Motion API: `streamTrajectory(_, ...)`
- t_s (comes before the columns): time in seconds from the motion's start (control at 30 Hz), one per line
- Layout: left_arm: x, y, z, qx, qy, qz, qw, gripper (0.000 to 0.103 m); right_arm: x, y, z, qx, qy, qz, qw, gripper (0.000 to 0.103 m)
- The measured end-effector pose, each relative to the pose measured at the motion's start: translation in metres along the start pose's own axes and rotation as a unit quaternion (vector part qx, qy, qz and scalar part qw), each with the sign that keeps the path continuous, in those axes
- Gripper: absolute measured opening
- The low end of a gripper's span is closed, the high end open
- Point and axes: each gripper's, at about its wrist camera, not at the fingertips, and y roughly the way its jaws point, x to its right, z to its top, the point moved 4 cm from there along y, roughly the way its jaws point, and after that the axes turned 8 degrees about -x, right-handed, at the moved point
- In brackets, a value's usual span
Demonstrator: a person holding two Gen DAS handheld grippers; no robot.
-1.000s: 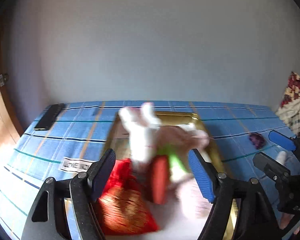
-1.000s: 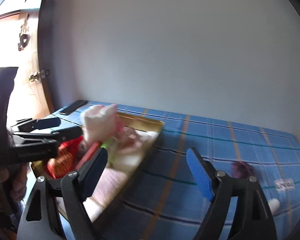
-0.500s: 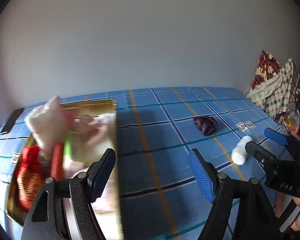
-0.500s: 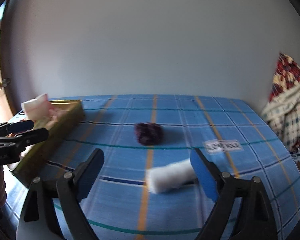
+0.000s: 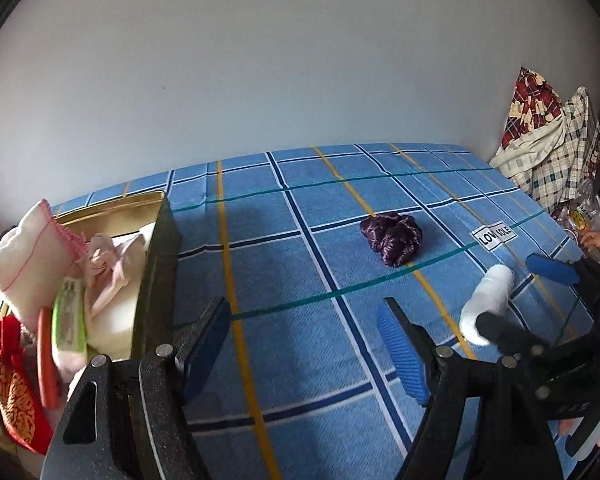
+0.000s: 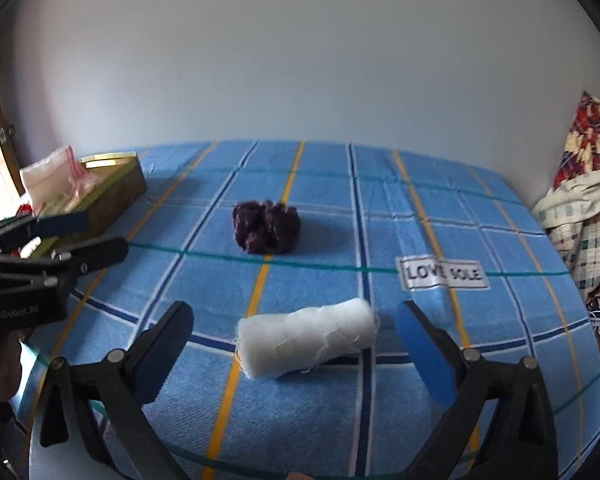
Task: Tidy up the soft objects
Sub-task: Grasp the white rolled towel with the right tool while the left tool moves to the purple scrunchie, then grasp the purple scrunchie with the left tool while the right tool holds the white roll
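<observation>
Left wrist view: your left gripper [image 5: 304,344] stands wide and empty; the purple scrunchie [image 5: 392,238] lies at one o'clock, the tray [image 5: 158,276] at nine.

Right wrist view: your right gripper [image 6: 292,354] is opening around the white roll [image 6: 306,336], untouched. Close off-centre and it could roll away.

The gold tray [image 5: 156,264] runs off the left edge of the left view, so its far side is cut off. A black finger of the right tool [image 5: 516,304] covers the near end of the white roll [image 5: 490,292]. The pile of checked cloth [image 6: 592,216] is cut by the right edge. The white label [image 6: 442,274] is blurry in the middle.
</observation>
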Motion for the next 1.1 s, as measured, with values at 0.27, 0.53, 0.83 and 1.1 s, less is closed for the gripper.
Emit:
streamTrajectory(0.27,0.008,0.015,0.012,-0.022,-0.002,-0.011,0.9997,0.077,0.008,0.025,0.001,-0.049,0.009,-0.008,0.999,0.092)
streamTrajectory(0.53,0.025,0.026,0.021,-0.028,0.016,-0.012,0.9994,0.077,0.017,0.021,-0.001,-0.037,0.034,0.002,0.999,0.079)
streamTrajectory(0.83,0.048,0.046,0.038,-0.036,0.016,-0.03,0.9988,0.077,0.051,0.004,0.004,0.009,0.09,-0.07,0.993,0.079)
streamTrajectory(1.1,0.064,0.065,0.049,-0.04,0.022,-0.043,0.9981,0.077,0.074,0.002,0.008,0.021,0.129,-0.098,0.987,0.079)
